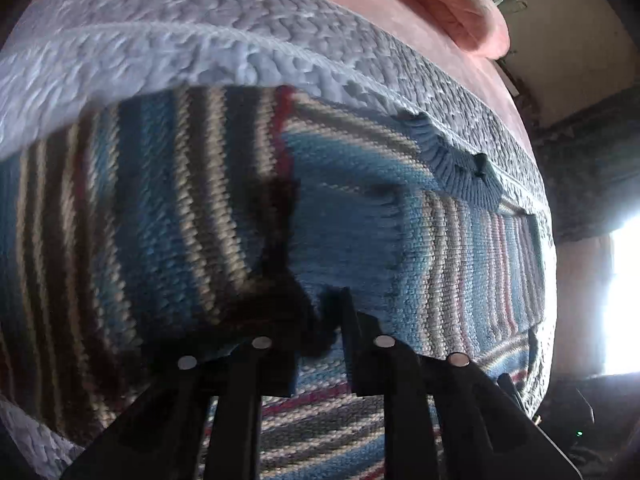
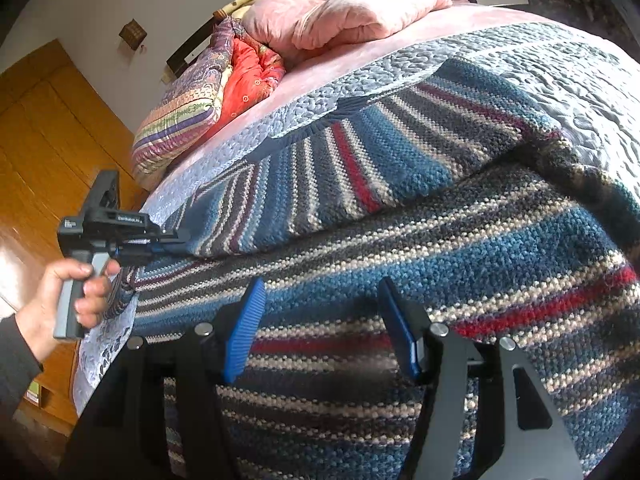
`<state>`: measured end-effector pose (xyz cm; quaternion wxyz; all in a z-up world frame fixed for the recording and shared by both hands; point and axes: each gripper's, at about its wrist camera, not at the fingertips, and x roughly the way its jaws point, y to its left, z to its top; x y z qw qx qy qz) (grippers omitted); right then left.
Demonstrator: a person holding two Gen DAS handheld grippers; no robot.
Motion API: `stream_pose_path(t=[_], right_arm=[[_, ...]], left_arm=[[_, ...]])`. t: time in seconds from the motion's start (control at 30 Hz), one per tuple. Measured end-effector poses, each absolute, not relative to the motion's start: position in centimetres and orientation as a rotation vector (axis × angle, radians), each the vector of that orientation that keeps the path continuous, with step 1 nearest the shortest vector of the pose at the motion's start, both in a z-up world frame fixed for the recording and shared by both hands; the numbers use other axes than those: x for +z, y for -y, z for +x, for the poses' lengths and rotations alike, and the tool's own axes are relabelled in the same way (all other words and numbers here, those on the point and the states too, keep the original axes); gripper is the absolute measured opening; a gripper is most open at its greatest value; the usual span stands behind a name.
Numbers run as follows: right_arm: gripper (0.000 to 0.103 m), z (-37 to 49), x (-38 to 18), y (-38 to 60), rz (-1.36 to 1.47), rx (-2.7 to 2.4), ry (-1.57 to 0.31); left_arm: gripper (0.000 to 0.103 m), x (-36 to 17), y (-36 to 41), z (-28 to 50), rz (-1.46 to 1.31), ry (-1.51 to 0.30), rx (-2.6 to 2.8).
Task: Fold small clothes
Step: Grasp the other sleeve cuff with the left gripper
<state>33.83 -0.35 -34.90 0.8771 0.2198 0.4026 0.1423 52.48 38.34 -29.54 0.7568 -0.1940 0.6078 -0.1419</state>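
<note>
A knitted sweater [image 2: 400, 240] striped in blue, grey, cream and red lies spread on a bed. One side of it is folded over the body. In the right wrist view my left gripper [image 2: 176, 240] bites the edge of that folded part at the sweater's left side, with a hand [image 2: 68, 292] on its handle. The left wrist view shows the sweater [image 1: 360, 220] close up, with my left gripper [image 1: 320, 360] shut on a lifted fold of knit. My right gripper [image 2: 320, 320] hovers open over the sweater's lower body, nothing between its blue pads [image 2: 248, 320].
The sweater rests on a grey-blue quilted cover [image 2: 560, 60] over a pink sheet. A folded pink blanket [image 2: 340, 12] and patterned pillows [image 2: 180, 112] sit at the bed's head. A wooden wardrobe [image 2: 48, 140] stands left of the bed edge.
</note>
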Motion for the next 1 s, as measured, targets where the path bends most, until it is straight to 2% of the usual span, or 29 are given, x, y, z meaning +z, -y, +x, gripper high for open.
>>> stream_pose_path(t=[0.07, 0.13, 0.23, 0.37, 0.43, 0.47, 0.53, 0.57, 0.67, 0.73, 0.87, 1.0], right_arm=[[0.059, 33.9, -34.9, 0.5, 0.463, 0.296, -0.838], [0.059, 33.9, -34.8, 0.5, 0.466, 0.298, -0.833], [0.059, 33.9, -34.7, 0.4, 0.466, 0.305, -0.831], [0.059, 33.5, -34.6, 0.1, 0.451, 0.313, -0.831], [0.059, 33.3, -34.5, 0.2, 0.443, 0.313, -0.826], [0.059, 33.2, -34.5, 0.3, 0.440, 0.310, -0.826], [0.059, 33.1, -34.5, 0.6, 0.441, 0.305, -0.826], [0.059, 33.1, -34.5, 0.7, 0.441, 0.304, -0.825], [0.059, 32.9, -34.2, 0.7, 0.433, 0.303, -0.815], [0.059, 32.7, -34.1, 0.4, 0.419, 0.307, -0.812], [0.059, 32.3, -33.8, -0.4, 0.390, 0.319, -0.811], [0.059, 31.8, -33.2, -1.4, 0.353, 0.336, -0.798]], left_arm=[[0.027, -27.7, -38.8, 51.7, -0.343, -1.276, -0.183], [0.044, -25.1, -39.4, 50.4, -0.427, -1.173, -0.202], [0.046, -24.3, -38.5, 49.8, -0.608, -1.137, -0.370], [0.045, -28.9, -37.3, 50.8, -0.555, -1.262, -0.272], [0.024, -29.9, -38.1, 50.7, -0.572, -1.271, -0.247], [0.024, -29.8, -38.7, 50.4, -0.607, -1.271, -0.245], [0.038, -27.9, -40.8, 49.1, -0.621, -1.227, -0.217], [0.050, -27.2, -41.7, 48.4, -0.617, -1.204, -0.203], [0.061, -24.6, -48.4, 45.8, -0.704, -1.109, -0.144], [0.078, -22.8, -54.4, 43.6, -0.751, -1.021, -0.061], [0.078, -22.1, -67.9, 36.8, -0.903, -0.879, 0.170], [0.078, -24.1, -76.9, 32.7, -1.011, -0.811, 0.343]])
